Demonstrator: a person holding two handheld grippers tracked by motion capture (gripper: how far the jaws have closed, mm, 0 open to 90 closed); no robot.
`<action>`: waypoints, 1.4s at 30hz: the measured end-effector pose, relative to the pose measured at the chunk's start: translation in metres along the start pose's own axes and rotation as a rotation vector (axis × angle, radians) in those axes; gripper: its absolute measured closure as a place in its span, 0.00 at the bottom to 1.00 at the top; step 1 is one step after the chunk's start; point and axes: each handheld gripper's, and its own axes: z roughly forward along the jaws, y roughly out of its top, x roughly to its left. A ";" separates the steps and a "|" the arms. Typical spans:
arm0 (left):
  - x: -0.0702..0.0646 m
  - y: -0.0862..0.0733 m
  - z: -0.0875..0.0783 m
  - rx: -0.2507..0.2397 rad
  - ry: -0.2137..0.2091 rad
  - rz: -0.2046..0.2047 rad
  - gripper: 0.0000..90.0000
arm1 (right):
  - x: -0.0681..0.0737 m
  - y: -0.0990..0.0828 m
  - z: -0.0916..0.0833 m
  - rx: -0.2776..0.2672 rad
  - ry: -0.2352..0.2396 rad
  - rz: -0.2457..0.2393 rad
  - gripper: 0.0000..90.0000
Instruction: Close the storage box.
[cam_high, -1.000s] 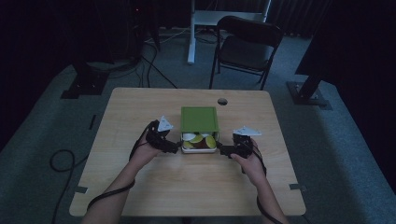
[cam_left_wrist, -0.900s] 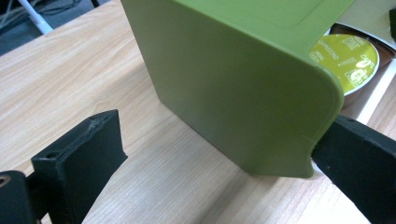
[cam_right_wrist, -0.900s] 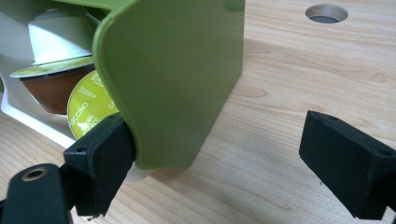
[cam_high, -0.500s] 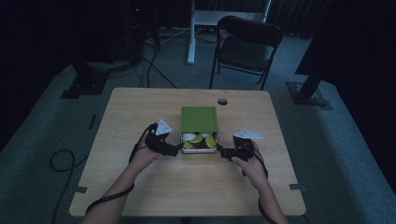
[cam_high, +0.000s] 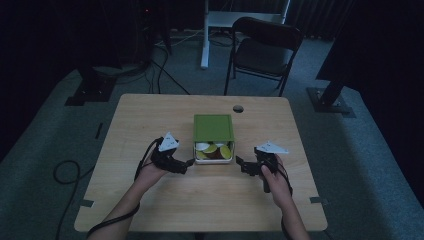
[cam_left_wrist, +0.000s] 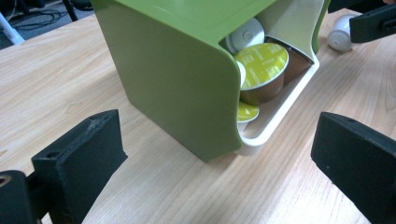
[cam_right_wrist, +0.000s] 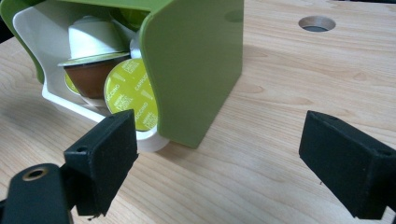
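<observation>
A green box-shaped plastic capsule holder with a white inner tray stands near the middle of the light wooden table, its open front facing me. Inside the tray lie round coffee capsules, some with yellow-green foil lids, some white, one with a brown body; they are piled loosely against each other.

My left gripper rests low at the table just left of the holder's near corner, its black fingers spread wide and holding nothing. In the left gripper view the green side wall stands between and beyond the fingers, close but not touched.

My right gripper sits just right of the holder's near right corner, its fingers also spread wide and empty. In the right gripper view the left finger lies in front of the tray's lip and a yellow-green lid; I cannot tell whether it touches them.

A small white capsule lies on the table to the right of the holder, beside my right gripper. A round cable hole is in the far part of the table, and a dark folding chair stands beyond the far edge.
</observation>
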 end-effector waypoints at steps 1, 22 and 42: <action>0.000 -0.001 -0.001 -0.001 0.007 -0.004 0.03 | 0.000 0.000 -0.001 -0.003 0.000 0.003 0.12; 0.019 -0.028 -0.033 0.029 0.061 -0.037 0.03 | -0.026 -0.020 -0.037 -0.012 -0.092 0.006 0.12; 0.034 -0.070 -0.052 0.059 0.096 -0.092 0.03 | -0.053 -0.045 -0.061 0.000 -0.158 0.045 0.12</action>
